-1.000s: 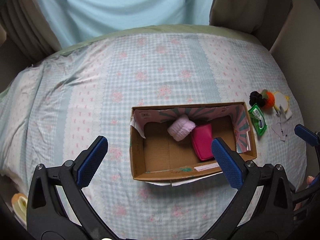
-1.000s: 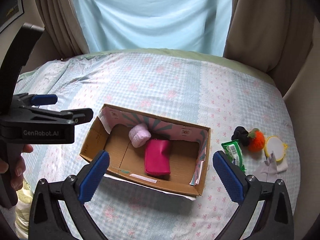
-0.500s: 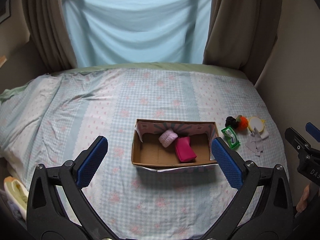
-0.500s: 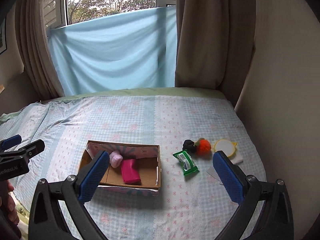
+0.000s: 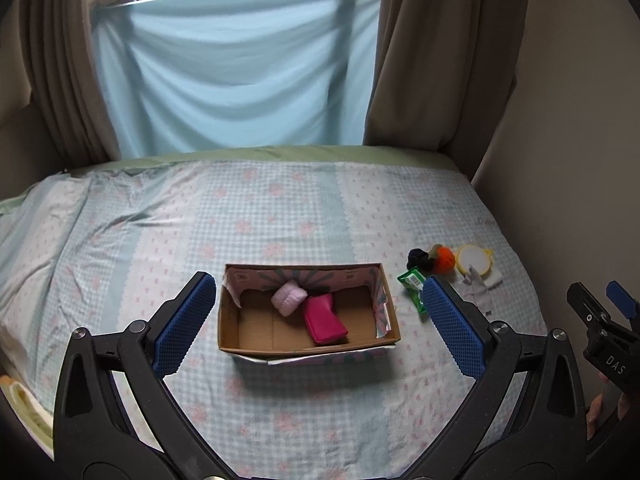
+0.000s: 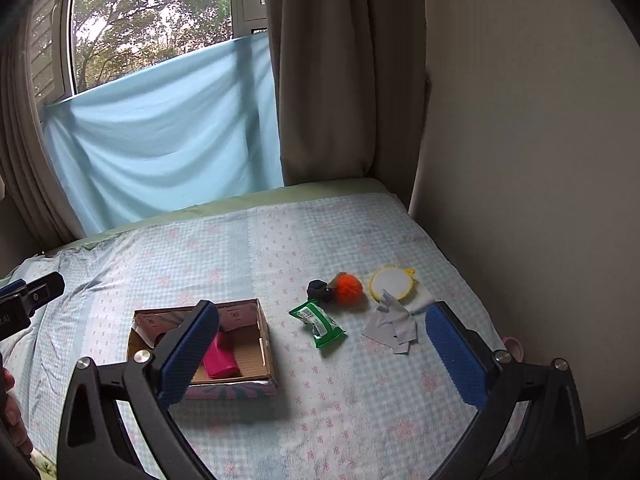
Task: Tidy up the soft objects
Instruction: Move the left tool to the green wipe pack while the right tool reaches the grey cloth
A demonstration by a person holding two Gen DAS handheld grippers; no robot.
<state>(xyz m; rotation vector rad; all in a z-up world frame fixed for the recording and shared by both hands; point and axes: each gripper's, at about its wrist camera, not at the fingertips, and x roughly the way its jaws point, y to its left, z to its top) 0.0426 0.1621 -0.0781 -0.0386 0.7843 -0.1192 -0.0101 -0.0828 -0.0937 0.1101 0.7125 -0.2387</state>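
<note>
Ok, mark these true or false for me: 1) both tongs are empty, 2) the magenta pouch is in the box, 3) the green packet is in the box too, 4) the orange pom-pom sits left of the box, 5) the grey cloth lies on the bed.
1) True: the left tongs and right tongs are open, holding nothing.
2) True: the magenta pouch lies inside the cardboard box beside a pale pink knit item.
3) False: the green packet lies on the bed, right of the box.
4) False: the orange pom-pom is right of the box.
5) True: the grey cloth lies there, by the yellow-rimmed disc.
</note>
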